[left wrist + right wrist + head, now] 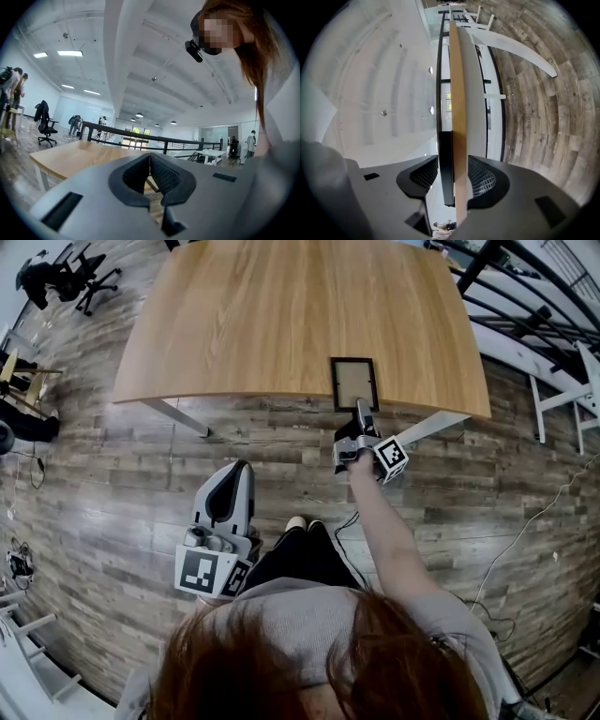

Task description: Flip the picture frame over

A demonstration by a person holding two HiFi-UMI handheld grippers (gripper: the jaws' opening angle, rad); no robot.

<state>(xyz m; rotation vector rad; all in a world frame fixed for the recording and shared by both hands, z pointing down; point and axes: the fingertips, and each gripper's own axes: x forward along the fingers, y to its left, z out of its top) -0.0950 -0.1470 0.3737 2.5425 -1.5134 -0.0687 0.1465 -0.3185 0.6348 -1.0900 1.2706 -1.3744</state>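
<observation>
Your right gripper (pixel 361 411) sits rolled sideways at the table's (pixel 281 315) near edge, jaws wide and straddling both the picture frame (pixel 354 382), which lies flat there, and the tabletop beneath (neither pad seems to press). That looks like lining up on its near rim. Your left gripper (pixel 236 474) hangs low at the left, well clear, jaws closed on nothing.

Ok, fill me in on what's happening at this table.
A person with a gripper in each hand is working on a picture frame lying flat at the near edge of the table. The right gripper is turned on its side there, fingers apart, with the frame and the tabletop edge between them, not clamped. The left gripper is held low, away from the table, shut and empty.
</observation>
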